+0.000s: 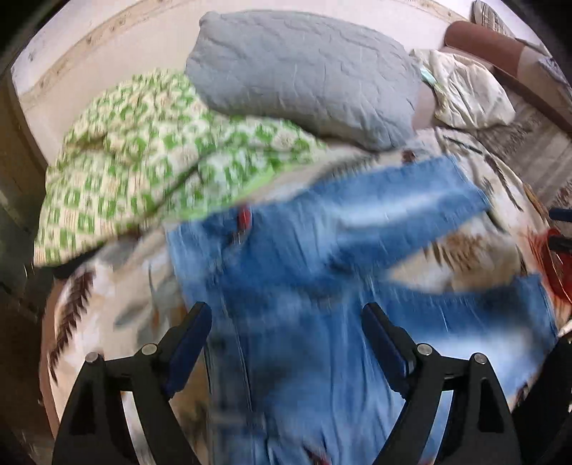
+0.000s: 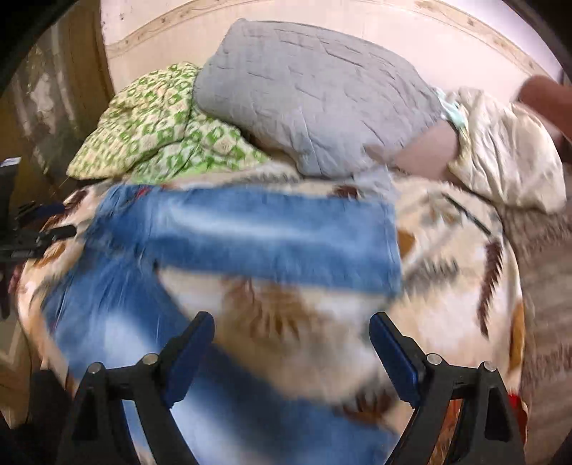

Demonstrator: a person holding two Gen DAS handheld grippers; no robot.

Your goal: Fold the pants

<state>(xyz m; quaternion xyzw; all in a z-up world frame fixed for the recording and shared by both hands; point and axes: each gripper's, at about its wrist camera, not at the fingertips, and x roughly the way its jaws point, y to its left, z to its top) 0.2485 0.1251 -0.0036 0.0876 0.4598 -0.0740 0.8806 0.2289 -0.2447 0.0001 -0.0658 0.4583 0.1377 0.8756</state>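
Blue jeans [image 1: 304,272] lie spread on a patterned blanket [image 1: 461,250] on the bed, legs apart in a V. My left gripper [image 1: 286,318] is open and empty above the waist and upper part of the jeans. In the right wrist view the jeans [image 2: 250,236] show with one leg across the far side and the other [image 2: 107,322] running toward the camera on the left. My right gripper [image 2: 291,329] is open and empty above the bare blanket [image 2: 447,286] between the legs. The other gripper [image 2: 43,232] shows at the left edge. Both views are motion-blurred.
A grey quilted pillow [image 1: 304,75] and a green-and-white checked blanket [image 1: 143,157] are piled at the head of the bed. A cream pillow [image 1: 464,93] lies at the right. A wall [image 2: 286,18] runs behind. A red object [image 1: 557,264] sits at the right edge.
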